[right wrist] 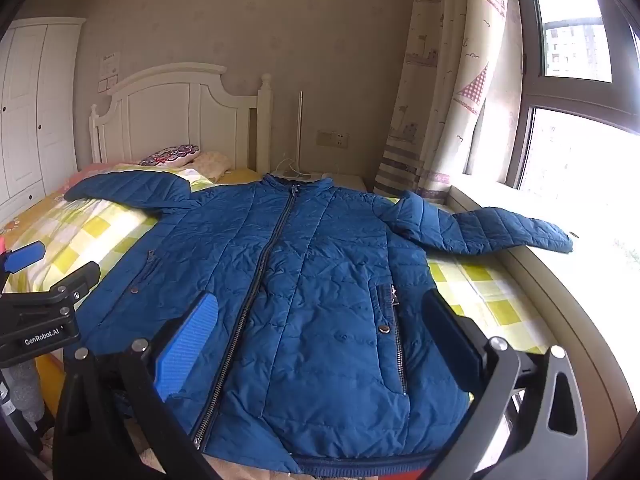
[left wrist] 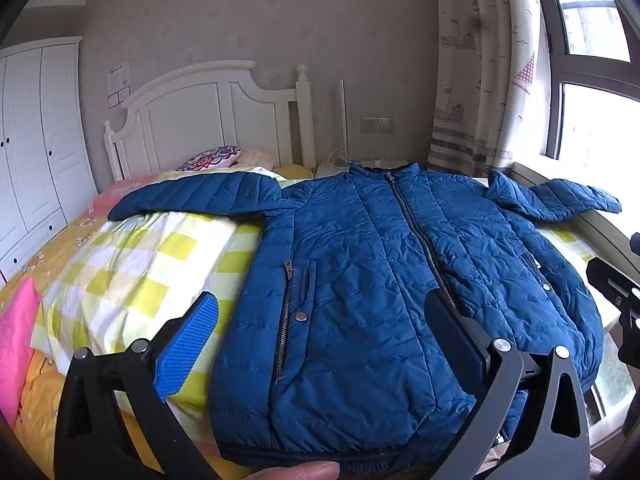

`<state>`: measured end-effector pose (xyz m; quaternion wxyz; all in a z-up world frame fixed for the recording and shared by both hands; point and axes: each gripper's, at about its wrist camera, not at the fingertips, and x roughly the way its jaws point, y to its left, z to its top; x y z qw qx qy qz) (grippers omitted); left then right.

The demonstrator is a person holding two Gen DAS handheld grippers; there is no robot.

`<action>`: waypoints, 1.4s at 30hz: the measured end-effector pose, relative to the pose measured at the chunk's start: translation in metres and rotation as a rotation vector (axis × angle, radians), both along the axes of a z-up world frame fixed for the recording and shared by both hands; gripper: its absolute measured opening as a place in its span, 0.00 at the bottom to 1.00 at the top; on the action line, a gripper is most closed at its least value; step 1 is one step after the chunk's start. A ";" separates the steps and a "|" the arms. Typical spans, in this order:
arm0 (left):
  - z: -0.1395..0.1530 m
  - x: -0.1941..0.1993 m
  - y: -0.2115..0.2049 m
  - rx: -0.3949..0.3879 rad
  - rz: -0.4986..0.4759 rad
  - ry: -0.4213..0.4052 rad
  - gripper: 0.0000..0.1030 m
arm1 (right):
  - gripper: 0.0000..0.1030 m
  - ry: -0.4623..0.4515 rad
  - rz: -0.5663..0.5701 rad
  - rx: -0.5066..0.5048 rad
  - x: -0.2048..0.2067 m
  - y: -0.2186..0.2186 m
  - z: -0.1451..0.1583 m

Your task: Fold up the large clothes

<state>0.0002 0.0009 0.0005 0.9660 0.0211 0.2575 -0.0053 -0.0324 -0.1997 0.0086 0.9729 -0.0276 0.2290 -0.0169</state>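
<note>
Lying flat: jacket (left wrist: 360, 280) | fingers (left wrist: 188, 344) of both wide, empty | right view only: left gripper (right wrist: 24, 260)

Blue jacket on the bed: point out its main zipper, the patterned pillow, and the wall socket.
main zipper (right wrist: 276, 240), right wrist view, mid-chest stretch.
patterned pillow (left wrist: 212, 158), left wrist view, top face.
wall socket (left wrist: 376, 124), left wrist view, plate centre.

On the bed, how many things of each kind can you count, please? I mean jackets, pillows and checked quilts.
Blue jacket: 1
Pillows near the headboard: 2, one patterned and one pale
Yellow checked quilt: 1
Total: 4
</note>
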 end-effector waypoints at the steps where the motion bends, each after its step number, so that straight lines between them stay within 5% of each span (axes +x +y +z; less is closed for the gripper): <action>1: 0.000 0.000 0.001 0.003 -0.002 -0.004 0.96 | 0.98 -0.002 -0.001 0.000 0.000 -0.001 0.000; 42: -0.002 -0.004 -0.007 0.030 -0.010 -0.005 0.96 | 0.98 0.028 0.013 0.027 0.008 -0.002 -0.013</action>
